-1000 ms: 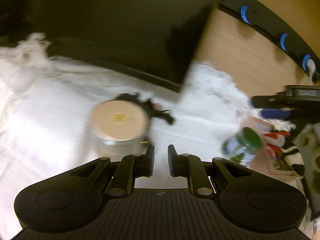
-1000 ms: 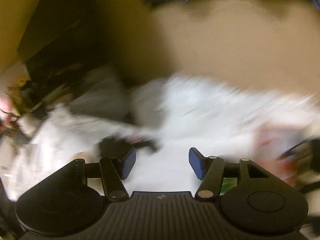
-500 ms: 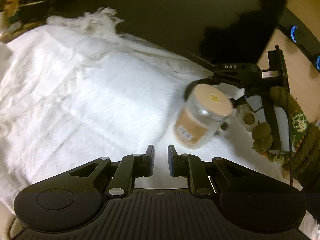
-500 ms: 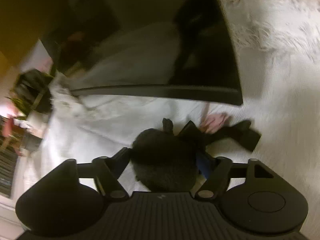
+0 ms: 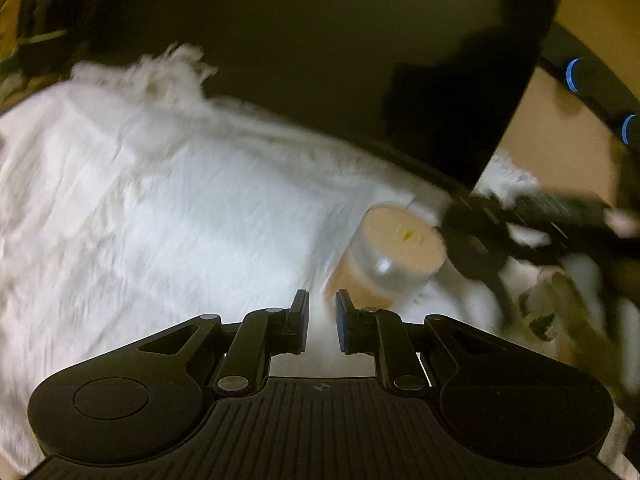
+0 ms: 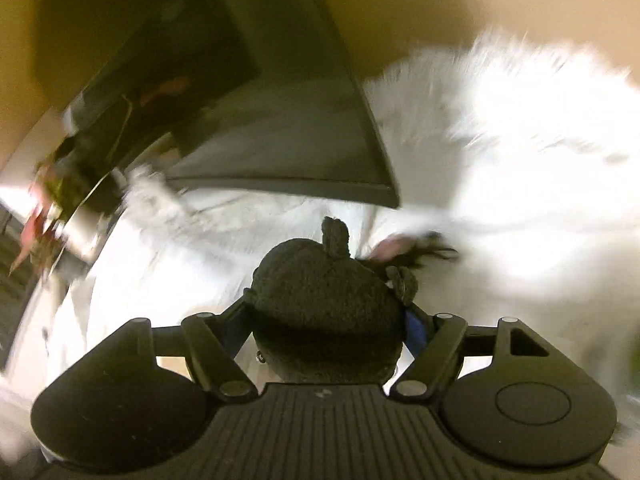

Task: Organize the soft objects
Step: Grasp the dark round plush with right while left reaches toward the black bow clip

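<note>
My right gripper point(image 6: 326, 320) is shut on a black fuzzy plush toy point(image 6: 320, 304) with small ears, held above the white fringed cloth point(image 6: 500, 184). The toy fills the gap between the fingers and hides their tips. My left gripper point(image 5: 322, 312) is nearly shut and empty, low over the white cloth point(image 5: 160, 216). A clear jar with a beige lid point(image 5: 396, 248) stands just ahead and right of it. The other gripper point(image 5: 520, 224) shows blurred at the right of the left wrist view.
A large dark monitor point(image 5: 340, 60) stands at the back of the cloth, also in the right wrist view point(image 6: 280, 140). Wooden desk point(image 5: 552, 140) with blue-lit gear point(image 5: 574, 74) lies far right. Clutter and plants point(image 6: 60, 200) sit at the left.
The right gripper closed on the black plush toy and has lifted it from the cloth. The left gripper shifted; the jar now sits closer to its fingertips.
</note>
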The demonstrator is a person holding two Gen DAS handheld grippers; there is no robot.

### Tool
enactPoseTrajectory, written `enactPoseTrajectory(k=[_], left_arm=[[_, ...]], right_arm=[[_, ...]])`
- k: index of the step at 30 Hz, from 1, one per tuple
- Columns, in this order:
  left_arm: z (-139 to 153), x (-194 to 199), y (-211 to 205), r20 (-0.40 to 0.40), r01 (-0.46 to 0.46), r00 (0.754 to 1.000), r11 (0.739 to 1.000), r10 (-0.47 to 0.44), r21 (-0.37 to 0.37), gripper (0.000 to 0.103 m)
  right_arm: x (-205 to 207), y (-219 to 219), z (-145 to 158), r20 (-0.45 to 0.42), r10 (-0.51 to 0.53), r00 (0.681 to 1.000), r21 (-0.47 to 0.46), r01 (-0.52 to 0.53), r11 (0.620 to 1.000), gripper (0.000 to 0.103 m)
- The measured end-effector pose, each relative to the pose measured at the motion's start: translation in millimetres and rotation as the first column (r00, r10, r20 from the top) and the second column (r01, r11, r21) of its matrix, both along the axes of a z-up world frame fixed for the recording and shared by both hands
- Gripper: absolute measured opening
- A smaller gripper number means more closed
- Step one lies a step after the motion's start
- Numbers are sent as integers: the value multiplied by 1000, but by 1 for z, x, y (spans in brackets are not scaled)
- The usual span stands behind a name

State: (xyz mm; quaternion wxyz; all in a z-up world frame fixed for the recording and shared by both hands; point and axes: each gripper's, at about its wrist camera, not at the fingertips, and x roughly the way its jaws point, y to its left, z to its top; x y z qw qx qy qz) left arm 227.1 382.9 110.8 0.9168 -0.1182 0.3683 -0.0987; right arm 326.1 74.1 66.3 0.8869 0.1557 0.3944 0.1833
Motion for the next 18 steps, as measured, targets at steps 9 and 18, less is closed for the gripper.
enactPoseTrajectory(k=[9,18], left_arm=[[29,40,-77,82,139,987,990,-140,21,16],[8,84,-188,1,263,963,940,-269,218,19]], right_arm=[[-107,-25,-12,96,72,993,-373,-31,927,75],[-145,-58,-37,103,30,994,-414,16,910,75]])
